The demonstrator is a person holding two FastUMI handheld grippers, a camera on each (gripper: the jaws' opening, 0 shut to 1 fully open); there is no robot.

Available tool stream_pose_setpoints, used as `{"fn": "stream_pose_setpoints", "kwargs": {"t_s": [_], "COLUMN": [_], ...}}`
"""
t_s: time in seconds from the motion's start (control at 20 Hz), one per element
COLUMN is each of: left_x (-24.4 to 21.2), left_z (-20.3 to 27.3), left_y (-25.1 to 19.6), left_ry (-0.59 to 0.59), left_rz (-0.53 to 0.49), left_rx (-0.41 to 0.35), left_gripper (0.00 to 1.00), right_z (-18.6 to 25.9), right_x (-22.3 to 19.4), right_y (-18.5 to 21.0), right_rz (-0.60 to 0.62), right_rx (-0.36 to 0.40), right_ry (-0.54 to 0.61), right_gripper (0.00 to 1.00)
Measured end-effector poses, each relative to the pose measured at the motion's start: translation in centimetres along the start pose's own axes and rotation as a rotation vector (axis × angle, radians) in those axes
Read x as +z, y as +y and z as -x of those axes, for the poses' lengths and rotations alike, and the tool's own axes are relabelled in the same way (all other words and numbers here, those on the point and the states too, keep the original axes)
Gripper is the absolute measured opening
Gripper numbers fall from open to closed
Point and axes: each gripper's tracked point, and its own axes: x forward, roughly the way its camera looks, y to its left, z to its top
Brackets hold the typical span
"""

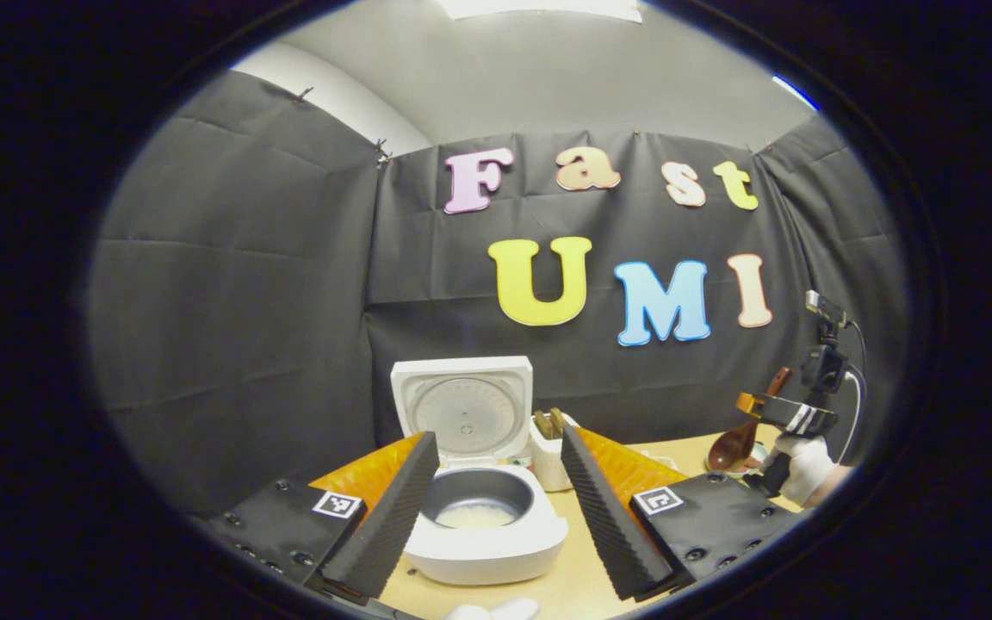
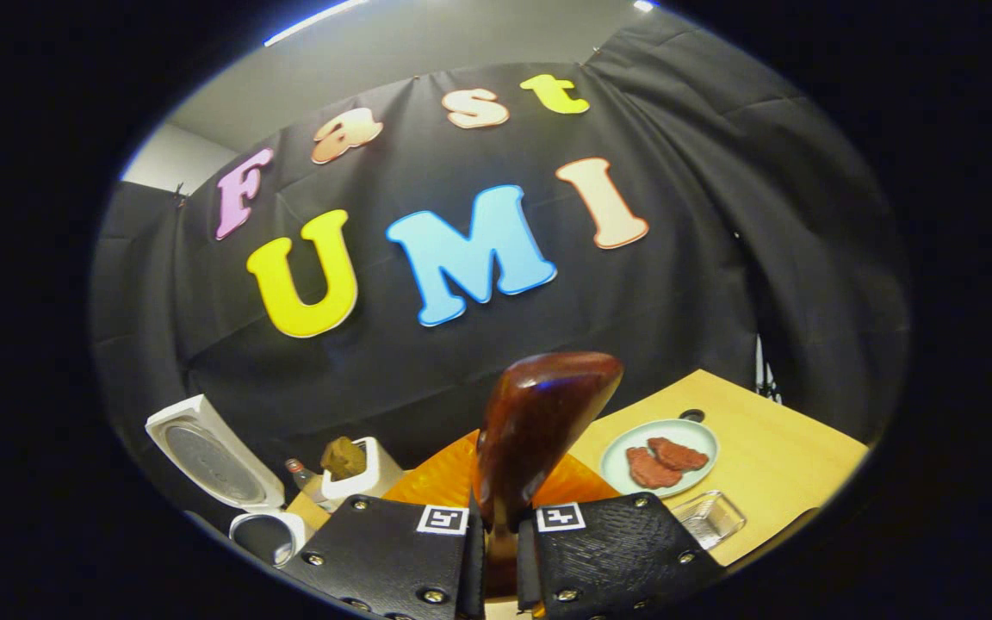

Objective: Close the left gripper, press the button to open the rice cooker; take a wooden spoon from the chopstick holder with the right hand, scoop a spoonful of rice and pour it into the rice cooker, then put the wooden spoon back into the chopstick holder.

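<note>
While right gripper (image 2: 500, 538) pinches wooden spoon (image 2: 539, 430), plate (image 2: 660, 435) right of it, left gripper (image 1: 496, 508) spread, rice cooker (image 1: 483, 525) between fingers, lid up, no legible labels.

Plate (image 2: 696, 435) on table (image 2: 793, 448), holding two reddish pieces (image 2: 666, 459). Clear container (image 2: 709, 517) just beside the plate, nearer the camera. Small bottle (image 2: 297, 473) near the table's far edge.
</note>
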Motion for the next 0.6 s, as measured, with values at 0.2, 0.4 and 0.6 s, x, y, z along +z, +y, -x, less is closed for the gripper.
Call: {"fn": "stream_pose_setpoints", "kwargs": {"t_s": [0.2, 0.4, 0.6], "left_x": [0.1, -0.2, -0.2], "left_z": [0.0, -0.1, -0.2], "left_y": [-2.7, -5.0, -6.8], "left_ry": [0.001, 0.021, 0.024], "left_rz": [-0.021, -0.021, -0.036], "left_rx": [-0.002, -0.005, -0.006], "left_gripper": [0.99, 1.0, 1.0], "right_z": [-0.2, -0.8, -1.6], "right_x": [0.5, 0.5, -0.7], "right_y": [-6.5, -11.1, -14.2], "right_rz": [0.007, -0.011, -0.021], "right_rx": [-0.066, -0.106, -0.127], "right_ry": [0.004, 0.011, 0.027], "right_gripper": [0.14, 0.15, 0.14]}}
